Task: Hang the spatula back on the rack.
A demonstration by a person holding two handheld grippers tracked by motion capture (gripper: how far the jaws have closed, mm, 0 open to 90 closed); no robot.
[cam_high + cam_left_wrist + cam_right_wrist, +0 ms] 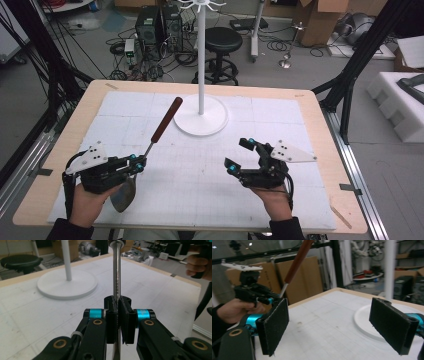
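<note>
Two grippers hang over the white mat (200, 165), and the high view gives the layout: the left gripper (140, 164) at the near left is clamped on the metal shank of a spatula (150, 145) whose red-brown handle slants up toward the white stand (201, 117) while its blade hangs below the jaws, and the right gripper (240, 154) sits well apart at the near right. The left gripper view adds the grip itself, both pads (126, 320) pressed flat on the shank (116, 277), which runs straight up between them. The right gripper view shows its own wide-apart pads (274, 325) with nothing between them, and, beyond them, the other hand (234, 310) holding the spatula lifted off the mat.
</note>
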